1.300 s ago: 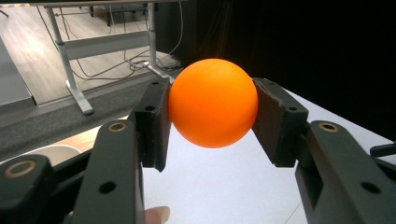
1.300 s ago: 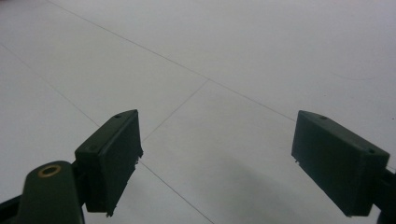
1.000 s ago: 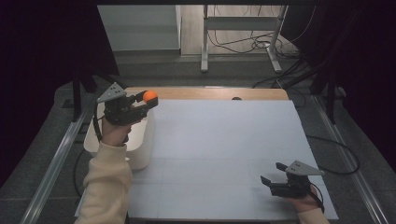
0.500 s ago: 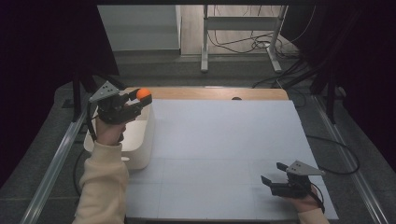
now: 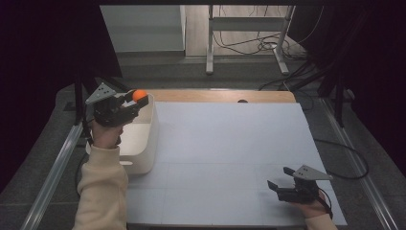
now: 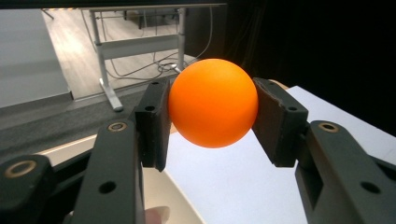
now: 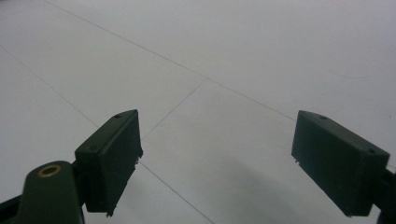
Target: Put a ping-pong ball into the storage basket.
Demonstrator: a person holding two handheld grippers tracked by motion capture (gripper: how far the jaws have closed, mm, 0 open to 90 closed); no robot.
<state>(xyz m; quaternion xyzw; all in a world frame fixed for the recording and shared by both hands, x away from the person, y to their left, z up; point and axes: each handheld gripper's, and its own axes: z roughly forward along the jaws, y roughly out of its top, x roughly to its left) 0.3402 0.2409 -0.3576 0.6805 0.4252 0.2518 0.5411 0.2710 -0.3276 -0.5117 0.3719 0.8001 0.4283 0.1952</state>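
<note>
While its two black jaws press on either side of an orange ball, the left gripper holds that ball up in the air above the white bin, near the bin's far end. A cream sleeve reaches up along the bin's near side to that gripper. Well away from the bin, at the near right of the white surface, the right gripper rests low with its jaws spread wide and nothing between them.
</note>
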